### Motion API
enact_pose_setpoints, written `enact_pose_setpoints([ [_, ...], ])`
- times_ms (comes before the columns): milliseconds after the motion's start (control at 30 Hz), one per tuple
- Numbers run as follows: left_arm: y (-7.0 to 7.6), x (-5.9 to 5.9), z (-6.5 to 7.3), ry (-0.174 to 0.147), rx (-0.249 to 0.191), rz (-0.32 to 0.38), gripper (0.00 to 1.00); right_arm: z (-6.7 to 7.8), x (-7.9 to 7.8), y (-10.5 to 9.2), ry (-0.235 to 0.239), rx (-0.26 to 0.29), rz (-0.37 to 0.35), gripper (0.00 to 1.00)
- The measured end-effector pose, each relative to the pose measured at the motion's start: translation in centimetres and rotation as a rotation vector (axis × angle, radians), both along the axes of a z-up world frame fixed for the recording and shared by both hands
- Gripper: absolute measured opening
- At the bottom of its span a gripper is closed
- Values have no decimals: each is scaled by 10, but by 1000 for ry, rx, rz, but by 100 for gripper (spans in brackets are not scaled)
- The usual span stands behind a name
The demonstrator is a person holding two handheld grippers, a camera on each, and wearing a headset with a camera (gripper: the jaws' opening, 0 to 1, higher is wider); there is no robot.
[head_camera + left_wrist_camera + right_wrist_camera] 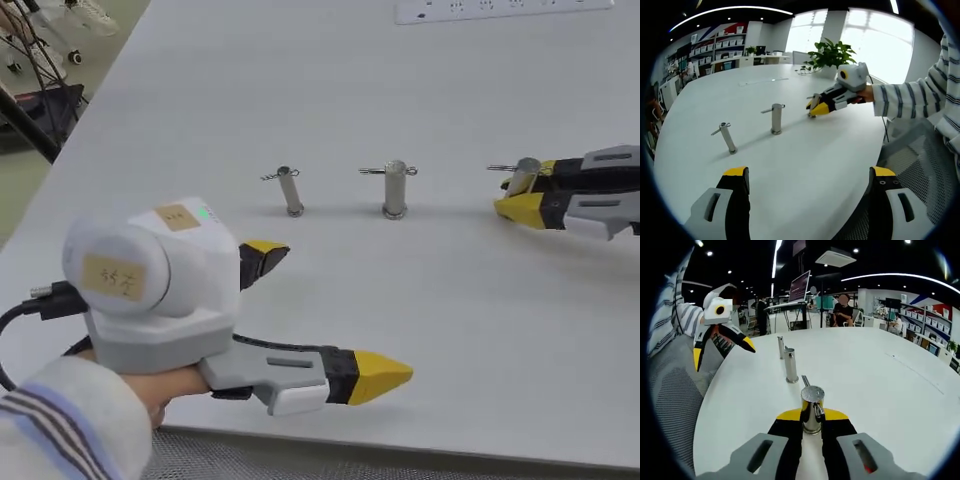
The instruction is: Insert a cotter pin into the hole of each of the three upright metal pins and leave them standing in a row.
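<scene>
Your white table (480,330) carries a power strip (500,8) at its far edge, with a potted plant (832,52) beyond and a mesh chair (920,150) alongside.

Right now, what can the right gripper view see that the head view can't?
The right gripper view looks out across the room: a seated person, a raised screen, ceiling lights and a mesh chair. The head view looks down and catches a power strip at the far edge. Both share the white table, the open left gripper, the left pin, the middle pin, and the right gripper shut on the end pin.
</scene>
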State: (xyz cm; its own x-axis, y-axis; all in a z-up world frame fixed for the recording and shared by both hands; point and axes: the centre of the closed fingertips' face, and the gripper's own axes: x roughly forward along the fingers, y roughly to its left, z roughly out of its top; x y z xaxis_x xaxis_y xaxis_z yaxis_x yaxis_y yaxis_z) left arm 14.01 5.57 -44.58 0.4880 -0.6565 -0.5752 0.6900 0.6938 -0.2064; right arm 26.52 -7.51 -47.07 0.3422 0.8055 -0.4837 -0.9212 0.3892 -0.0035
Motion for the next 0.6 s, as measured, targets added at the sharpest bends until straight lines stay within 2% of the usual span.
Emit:
enact_pose_setpoints([
  [200,0,-2,-1,7,2,1,99,-7,-1,-2,-10,-12,18,8],
  [267,0,-3,-1,8,3,1,99,-3,0,-2,-10,11,16,8],
  [533,0,-3,1,8,3,6,99,0,-1,-1,-30,-2,24,9],
  [600,1,-3,2,6,2,9,99,5,-2,0,-31,10,20,13],
])
